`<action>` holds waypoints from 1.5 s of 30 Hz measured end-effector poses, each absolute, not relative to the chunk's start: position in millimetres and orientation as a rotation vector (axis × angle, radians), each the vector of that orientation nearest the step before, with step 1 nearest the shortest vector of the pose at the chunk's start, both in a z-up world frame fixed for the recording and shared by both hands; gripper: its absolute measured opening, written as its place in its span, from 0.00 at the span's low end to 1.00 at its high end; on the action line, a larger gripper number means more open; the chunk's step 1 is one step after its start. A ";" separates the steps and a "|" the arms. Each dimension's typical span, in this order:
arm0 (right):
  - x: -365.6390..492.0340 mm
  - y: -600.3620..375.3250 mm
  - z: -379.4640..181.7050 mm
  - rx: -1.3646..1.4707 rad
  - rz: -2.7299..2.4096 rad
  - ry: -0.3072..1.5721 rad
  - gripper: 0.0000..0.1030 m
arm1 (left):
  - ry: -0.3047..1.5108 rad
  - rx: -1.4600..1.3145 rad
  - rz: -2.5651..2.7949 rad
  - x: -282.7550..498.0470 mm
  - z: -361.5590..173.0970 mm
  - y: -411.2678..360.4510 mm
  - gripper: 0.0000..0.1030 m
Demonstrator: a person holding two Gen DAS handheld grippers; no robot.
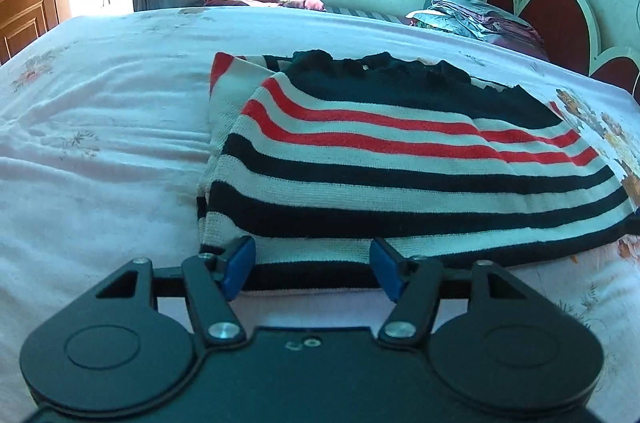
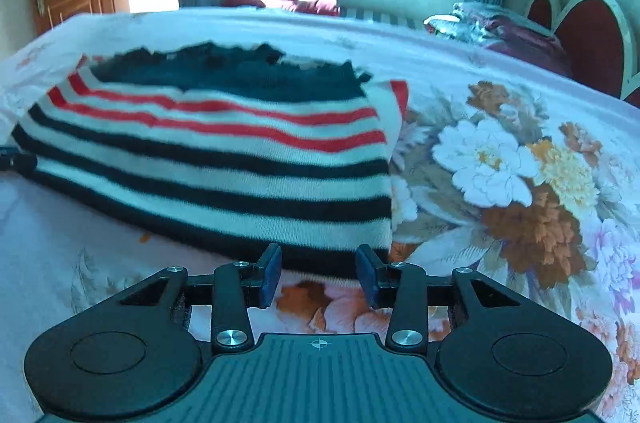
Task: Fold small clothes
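Left wrist view: a folded striped sweater (image 1: 400, 159) lies on a floral bed sheet (image 1: 100, 143), its near hem between the blue pads of the left tool (image 1: 312, 265), which stands wide, unclamped.

Right wrist view: the right tool (image 2: 319, 275), half spread and empty, hangs just short of the sweater's near right corner.

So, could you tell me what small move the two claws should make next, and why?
Probably ease both forward and close on the near hem. The striped sweater lies partly folded on the bed, and the left claw and right claw both stand open at that edge, gripping nothing.
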State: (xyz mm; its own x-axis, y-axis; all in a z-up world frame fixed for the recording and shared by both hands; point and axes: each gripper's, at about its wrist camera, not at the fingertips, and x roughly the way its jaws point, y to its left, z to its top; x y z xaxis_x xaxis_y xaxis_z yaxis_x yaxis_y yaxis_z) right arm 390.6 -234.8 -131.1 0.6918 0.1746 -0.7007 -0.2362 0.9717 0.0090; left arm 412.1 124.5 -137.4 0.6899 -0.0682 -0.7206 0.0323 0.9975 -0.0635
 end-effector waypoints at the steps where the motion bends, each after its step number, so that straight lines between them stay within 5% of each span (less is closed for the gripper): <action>1: 392.4 -234.1 -125.8 -0.082 0.213 0.736 0.40 | 0.804 -0.048 -0.056 411.3 -138.1 124.5 0.61; 10: 418.6 -266.2 -146.6 0.146 0.183 0.861 0.39 | 0.788 -0.036 -0.059 403.4 -139.2 124.8 0.61; 14: 413.9 -265.0 -150.4 0.093 0.181 0.871 0.19 | 0.791 -0.055 -0.076 404.5 -141.2 130.3 0.61; 17: 406.1 -258.5 -150.1 0.023 0.179 0.883 0.15 | 0.786 -0.056 -0.091 404.2 -142.9 133.0 0.63; 27: 389.6 -243.0 -123.0 -0.063 0.195 0.712 0.15 | 0.787 -0.069 -0.056 399.7 -141.0 134.1 0.61; 29: 403.2 -235.5 -146.4 -0.123 0.178 0.835 0.15 | 0.789 -0.060 -0.046 401.1 -142.2 131.5 0.61; 45: 403.3 -242.8 -154.0 -0.088 0.188 0.839 0.15 | 0.797 -0.018 0.011 400.6 -142.7 119.7 0.62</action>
State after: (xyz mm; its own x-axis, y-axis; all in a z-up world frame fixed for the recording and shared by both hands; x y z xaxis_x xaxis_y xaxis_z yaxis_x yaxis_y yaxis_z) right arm 403.3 -242.8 -154.0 0.6529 0.1308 -0.7460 -0.1998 0.9798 -0.0031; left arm 400.6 119.7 -142.7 0.6988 0.0032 -0.7153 -0.0169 0.9998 -0.0120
